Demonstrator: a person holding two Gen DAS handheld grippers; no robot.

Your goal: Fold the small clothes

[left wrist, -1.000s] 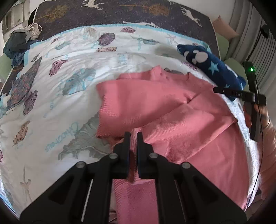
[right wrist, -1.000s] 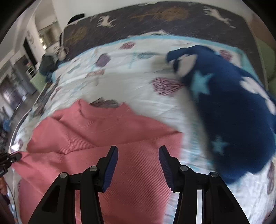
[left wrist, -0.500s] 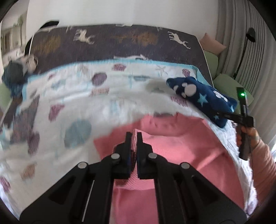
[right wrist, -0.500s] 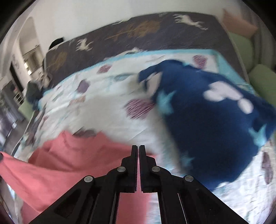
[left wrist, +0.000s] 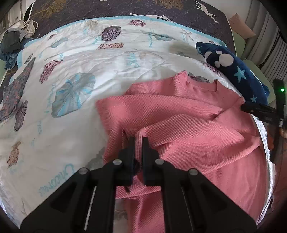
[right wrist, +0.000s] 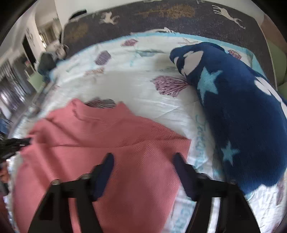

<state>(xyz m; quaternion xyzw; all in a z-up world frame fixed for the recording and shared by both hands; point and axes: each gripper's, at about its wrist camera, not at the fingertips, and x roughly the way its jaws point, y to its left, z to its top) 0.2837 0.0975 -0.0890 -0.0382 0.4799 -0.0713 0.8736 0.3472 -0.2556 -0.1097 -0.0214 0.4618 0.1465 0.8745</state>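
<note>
1. At the far left edge of the bed we see a dark heap of clothes (left wrist: 9, 44) with a coil of pale cord (left wrist: 29, 26) beside it.
2. A white quilt (left wrist: 75, 59) printed with shells covers the bed; a dark blanket (left wrist: 125, 7) with deer lies along its far edge.
3. Our left gripper (left wrist: 138, 143) is clamped on a fold of the pink top (left wrist: 179, 114), its fingers closed with the fabric pinched between them, near the top's left edge.
4. The pink top lies partly folded on the quilt toward the bed's near right side, neckline pointing to the far edge.
5. Our right gripper (right wrist: 143, 161) hovers over the top's right part. Its jaws have just been opening and now stand wide, with cloth below them but nothing pressed between the pads.
6. A navy blanket (right wrist: 242, 116) with stars and white patches lies along the right edge, just beside the top.
</note>
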